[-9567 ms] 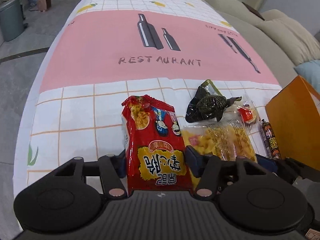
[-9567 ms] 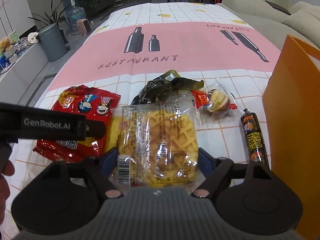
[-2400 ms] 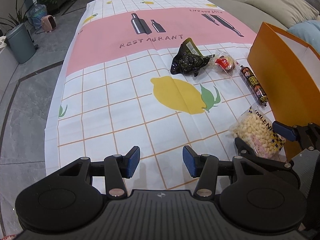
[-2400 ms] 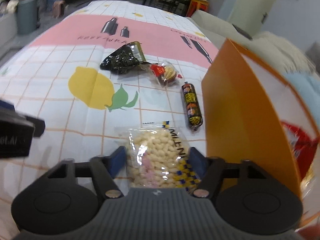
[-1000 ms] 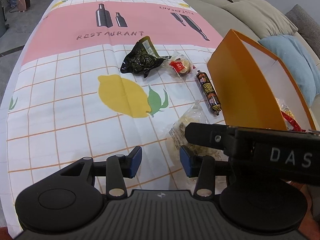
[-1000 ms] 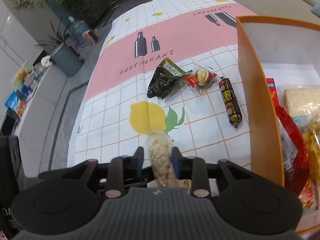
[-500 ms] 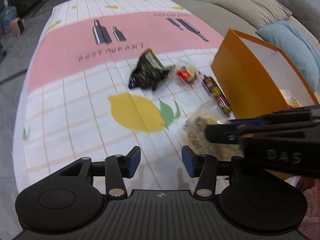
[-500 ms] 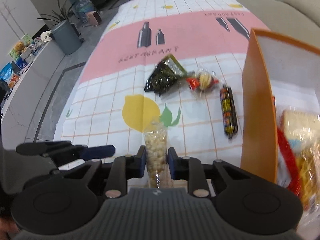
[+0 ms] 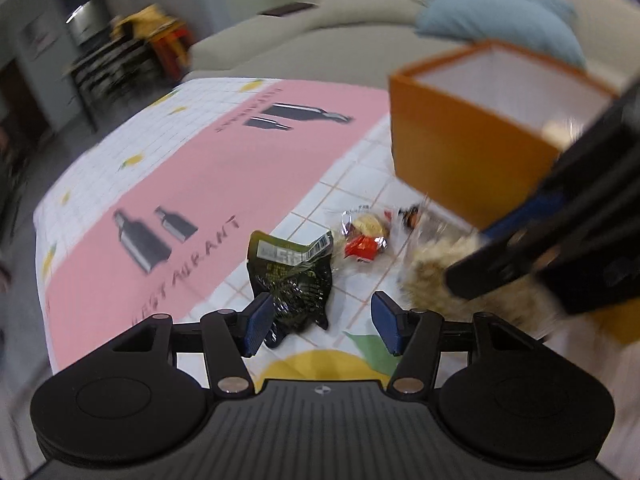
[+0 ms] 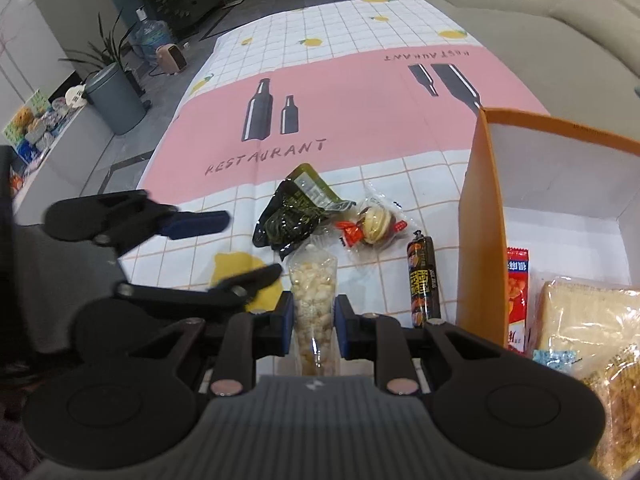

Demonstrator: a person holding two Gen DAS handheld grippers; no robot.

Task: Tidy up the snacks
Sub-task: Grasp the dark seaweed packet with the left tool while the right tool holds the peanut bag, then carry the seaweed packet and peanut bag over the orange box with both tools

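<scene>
Pinching the light, crinkly puffed-snack bag (image 10: 313,304) mid-body, our right gripper (image 10: 314,330) clamps it; left gripper (image 9: 322,322) gapes empty.

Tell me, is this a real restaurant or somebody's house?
Probably a home living room, not a restaurant. The word is only printed on the tablecloth. A beige sofa stands beside the table, and houseplants and a water jug are on the floor.

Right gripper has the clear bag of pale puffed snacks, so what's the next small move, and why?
Probably carry the clear bag of pale puffed snacks right, over the orange cardboard box's near wall, and release inside. The right gripper is shut on it, the box sits just right and already holds other packets, while the open left gripper faces the dark green pouch.
</scene>
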